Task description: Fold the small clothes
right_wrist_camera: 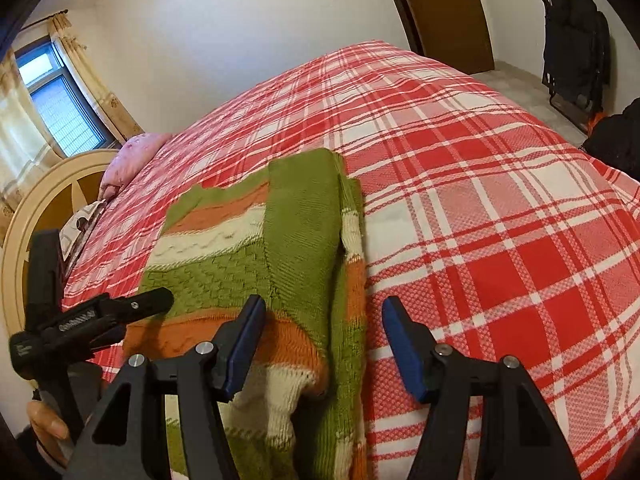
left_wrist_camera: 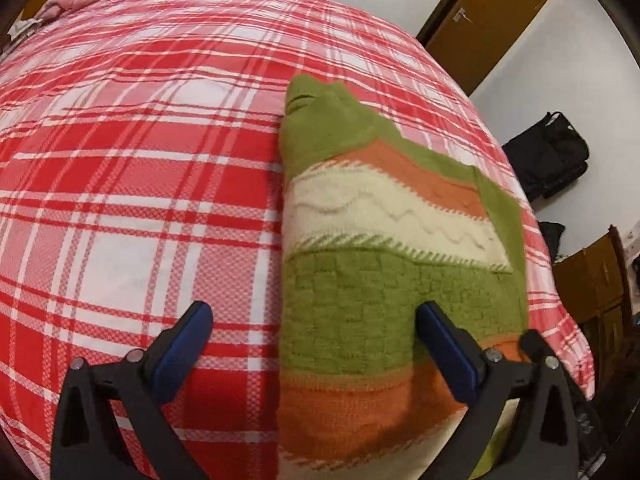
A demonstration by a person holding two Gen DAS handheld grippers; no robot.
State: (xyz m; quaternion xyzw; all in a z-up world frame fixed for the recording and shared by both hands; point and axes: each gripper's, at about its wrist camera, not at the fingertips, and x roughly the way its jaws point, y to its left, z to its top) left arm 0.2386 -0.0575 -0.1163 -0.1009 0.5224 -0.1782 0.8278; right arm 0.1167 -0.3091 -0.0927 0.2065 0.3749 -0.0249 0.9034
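Note:
A small knitted sweater (left_wrist_camera: 360,240) with green, orange and cream stripes lies partly folded on the red plaid bed (left_wrist_camera: 140,160). In the right wrist view the sweater (right_wrist_camera: 280,240) has a green sleeve folded over its body. My left gripper (left_wrist_camera: 316,316) is open and empty over the sweater's left edge, one finger above the bedspread, the other above the knit. My right gripper (right_wrist_camera: 324,312) is open and empty over the sweater's right edge. The left gripper also shows in the right wrist view (right_wrist_camera: 92,320) at the sweater's left side.
A pink pillow (right_wrist_camera: 128,156) and a cream headboard (right_wrist_camera: 44,200) are at the bed's far end. A brown door (right_wrist_camera: 444,12) and black bags (right_wrist_camera: 576,48) stand beyond the bed. The plaid bedspread (right_wrist_camera: 500,200) spreads right of the sweater.

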